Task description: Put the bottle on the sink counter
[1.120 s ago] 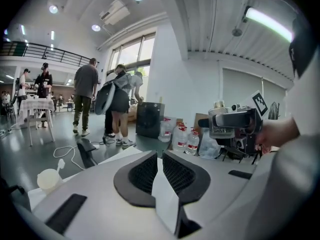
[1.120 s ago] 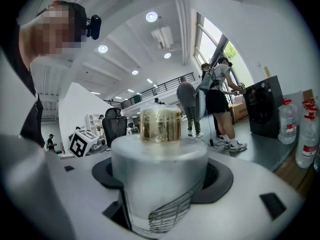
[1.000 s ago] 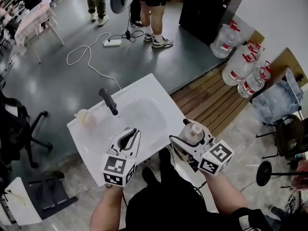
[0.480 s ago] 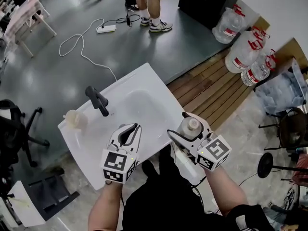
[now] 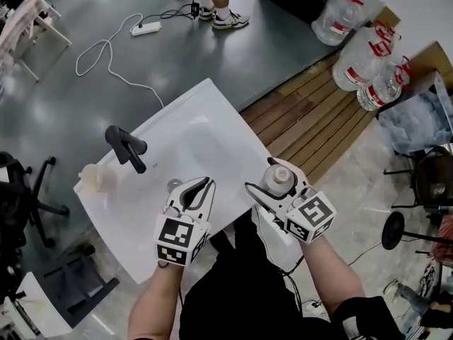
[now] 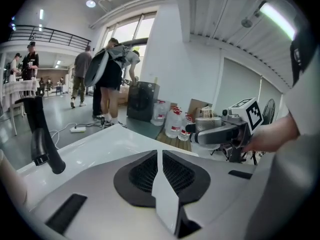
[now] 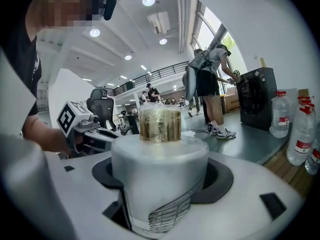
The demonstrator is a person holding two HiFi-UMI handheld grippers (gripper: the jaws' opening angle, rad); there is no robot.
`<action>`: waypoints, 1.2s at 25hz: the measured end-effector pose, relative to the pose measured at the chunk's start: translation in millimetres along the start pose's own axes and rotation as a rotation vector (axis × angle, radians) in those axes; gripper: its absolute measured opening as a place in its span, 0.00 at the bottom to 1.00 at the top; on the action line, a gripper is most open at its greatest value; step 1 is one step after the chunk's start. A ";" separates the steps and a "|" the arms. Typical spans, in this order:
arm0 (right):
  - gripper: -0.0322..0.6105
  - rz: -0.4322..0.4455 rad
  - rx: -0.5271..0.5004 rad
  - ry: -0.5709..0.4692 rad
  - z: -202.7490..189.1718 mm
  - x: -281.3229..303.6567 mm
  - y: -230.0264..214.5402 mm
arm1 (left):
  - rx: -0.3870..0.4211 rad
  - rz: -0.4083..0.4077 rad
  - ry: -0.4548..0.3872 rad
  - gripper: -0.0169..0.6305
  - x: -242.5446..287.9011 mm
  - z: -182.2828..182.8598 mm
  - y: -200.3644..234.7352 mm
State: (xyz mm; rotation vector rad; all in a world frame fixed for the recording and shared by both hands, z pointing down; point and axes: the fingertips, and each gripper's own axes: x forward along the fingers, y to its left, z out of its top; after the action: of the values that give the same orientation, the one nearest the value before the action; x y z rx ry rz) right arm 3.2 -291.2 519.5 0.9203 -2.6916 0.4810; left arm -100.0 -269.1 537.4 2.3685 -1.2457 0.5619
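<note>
The right gripper (image 5: 273, 185) is clamped on the frosted white plastic bottle with the clear, gold-tinted cap (image 5: 279, 178). In the right gripper view the bottle's body fills the gap between the jaws, and both pads press on its sides. I judge its long axis to be roughly upright, cap toward the head camera.

In the head view the bottle hangs right of centre, just off the lower right edge of the white rectangular sink counter (image 5: 212, 112) and not over it. The counter therefore lies to the left and slightly up in the frame from the jaws. The right gripper is the nearer one and already carries the load.

The left gripper (image 5: 198, 188) has its jaws together with nothing between them. It sits over the counter's lower edge, beside the likely path.

The sunken basin (image 5: 202, 151) takes up the counter's middle, so I judge only the flat rim to be usable. The black faucet (image 5: 126, 147) and a translucent cup (image 5: 95, 178) stand at the far left, well apart from the bottle.
</note>
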 end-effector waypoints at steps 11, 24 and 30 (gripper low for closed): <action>0.59 -0.032 -0.037 0.007 -37.3 6.8 -27.8 | -0.008 -0.014 0.027 0.08 23.4 -11.0 -10.7; 0.59 -0.039 -0.077 0.048 -60.3 20.0 -44.1 | -0.019 -0.006 0.053 0.08 32.4 -14.4 -16.3; 0.59 -0.036 -0.175 0.118 -70.2 26.7 -37.4 | -0.024 0.000 0.054 0.08 32.7 -12.4 -15.0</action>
State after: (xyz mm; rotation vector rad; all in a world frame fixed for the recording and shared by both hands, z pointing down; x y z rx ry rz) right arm 15.5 -306.4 601.1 0.8610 -2.5583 0.2784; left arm -72.4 -276.9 562.3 2.3186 -1.2219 0.6032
